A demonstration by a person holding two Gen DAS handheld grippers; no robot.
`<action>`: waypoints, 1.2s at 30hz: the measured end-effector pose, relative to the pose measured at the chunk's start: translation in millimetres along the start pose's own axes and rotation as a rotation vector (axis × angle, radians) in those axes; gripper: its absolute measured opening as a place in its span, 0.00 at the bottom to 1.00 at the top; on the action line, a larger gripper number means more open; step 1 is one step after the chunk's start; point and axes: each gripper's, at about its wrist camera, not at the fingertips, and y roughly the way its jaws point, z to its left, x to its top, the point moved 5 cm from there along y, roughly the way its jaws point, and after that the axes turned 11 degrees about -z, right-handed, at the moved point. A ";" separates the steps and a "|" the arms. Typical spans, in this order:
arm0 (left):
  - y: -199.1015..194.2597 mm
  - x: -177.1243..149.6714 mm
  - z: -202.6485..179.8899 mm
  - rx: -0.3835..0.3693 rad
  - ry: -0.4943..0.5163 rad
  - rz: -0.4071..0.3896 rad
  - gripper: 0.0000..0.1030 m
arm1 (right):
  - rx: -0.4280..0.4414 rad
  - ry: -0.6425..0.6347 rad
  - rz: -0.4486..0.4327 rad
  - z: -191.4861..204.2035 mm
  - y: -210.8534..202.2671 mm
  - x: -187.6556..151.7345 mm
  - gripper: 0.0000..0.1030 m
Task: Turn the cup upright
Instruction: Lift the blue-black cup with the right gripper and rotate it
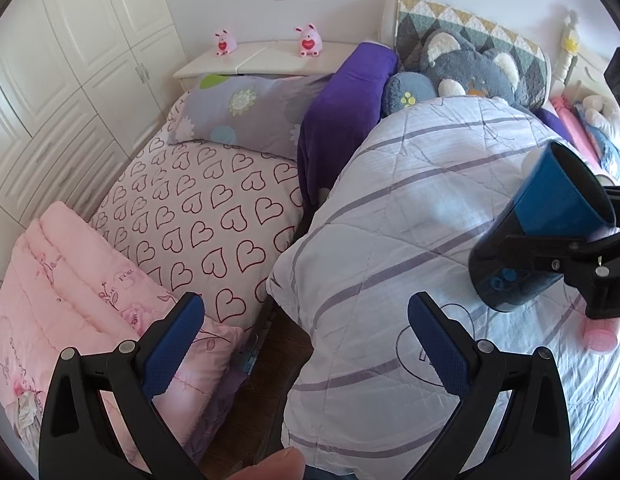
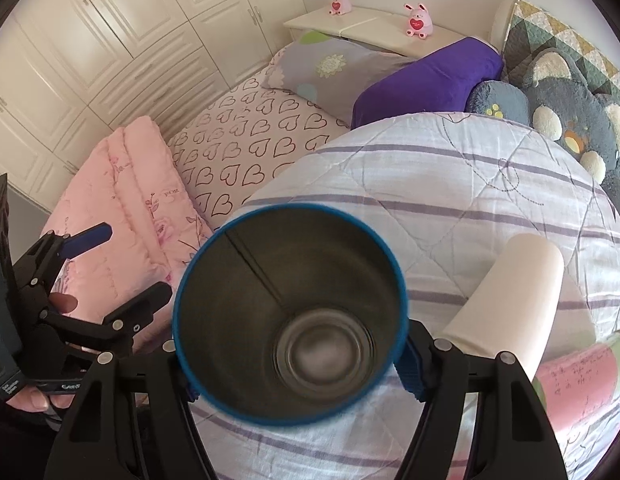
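Note:
A blue cup point(image 2: 289, 316) with a steel inside fills the middle of the right wrist view, its open mouth facing the camera. My right gripper point(image 2: 297, 376) is shut on its lower body and holds it in the air, tilted, above the striped quilt point(image 2: 450, 184). In the left wrist view the cup point(image 1: 550, 216) shows at the right edge, held by the right gripper point(image 1: 590, 248), mouth up and away. My left gripper point(image 1: 305, 344) is open and empty over the bed's near edge; it also shows in the right wrist view point(image 2: 121, 264).
A white cup point(image 2: 514, 292) and a pink-and-green cup point(image 2: 582, 376) lie on the quilt at the right. A folded pink blanket point(image 1: 69, 300), heart-print sheet point(image 1: 213, 200), purple pillow point(image 1: 342, 112) and plush toys point(image 1: 470, 68) lie on the bed. White wardrobes point(image 1: 69, 60) stand left.

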 end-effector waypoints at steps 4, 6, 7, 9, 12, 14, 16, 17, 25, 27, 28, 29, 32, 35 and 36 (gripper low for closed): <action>-4.4 -1.2 -3.2 -0.005 0.007 -0.005 1.00 | -0.003 0.009 -0.004 -0.1 -4.8 -6.2 0.68; -6.5 -1.4 -3.9 -0.006 0.008 -0.008 1.00 | -0.003 0.013 -0.007 0.6 -7.3 -8.0 0.68; -7.5 -1.6 -3.5 -0.006 0.008 -0.009 1.00 | -0.003 0.013 -0.008 0.9 -8.6 -8.6 0.68; -9.3 -0.7 -4.5 -0.007 0.010 -0.012 1.00 | -0.005 0.011 -0.010 2.6 -10.8 -10.2 0.68; -13.2 -1.3 -6.2 -0.010 0.011 -0.019 1.00 | -0.011 0.009 -0.009 3.8 -12.5 -11.8 0.68; -15.8 -1.5 -7.7 -0.010 0.014 -0.022 1.00 | -0.015 0.008 -0.011 4.2 -14.8 -14.0 0.68; -18.2 -1.5 -8.8 -0.010 0.015 -0.025 1.00 | -0.015 0.008 -0.017 4.8 -17.8 -14.7 0.68; -19.2 -1.3 -9.2 -0.011 0.016 -0.026 1.00 | -0.016 0.007 -0.021 4.8 -20.4 -14.8 0.68; -36.3 -0.7 -23.0 -0.032 0.042 -0.058 1.00 | -0.029 0.026 -0.091 5.2 -58.2 -20.7 0.68; -41.8 0.5 -32.9 -0.046 0.058 -0.068 1.00 | -0.041 0.040 -0.111 2.1 -71.7 -26.2 0.68; -44.9 0.9 -38.5 -0.054 0.068 -0.075 1.00 | -0.050 0.052 -0.124 -0.6 -80.2 -30.6 0.68; -47.9 1.1 -43.4 -0.061 0.079 -0.081 1.00 | -0.055 0.063 -0.134 -3.4 -87.2 -34.9 0.68; -55.9 1.8 -64.2 -0.091 0.114 -0.097 1.00 | -0.094 0.104 -0.172 -16.8 -116.8 -50.6 0.68; -63.6 2.4 -87.2 -0.127 0.147 -0.111 1.00 | -0.155 0.158 -0.206 -33.5 -150.5 -71.7 0.68; -66.4 3.4 -96.5 -0.138 0.160 -0.115 1.00 | -0.176 0.174 -0.214 -39.9 -160.5 -78.2 0.68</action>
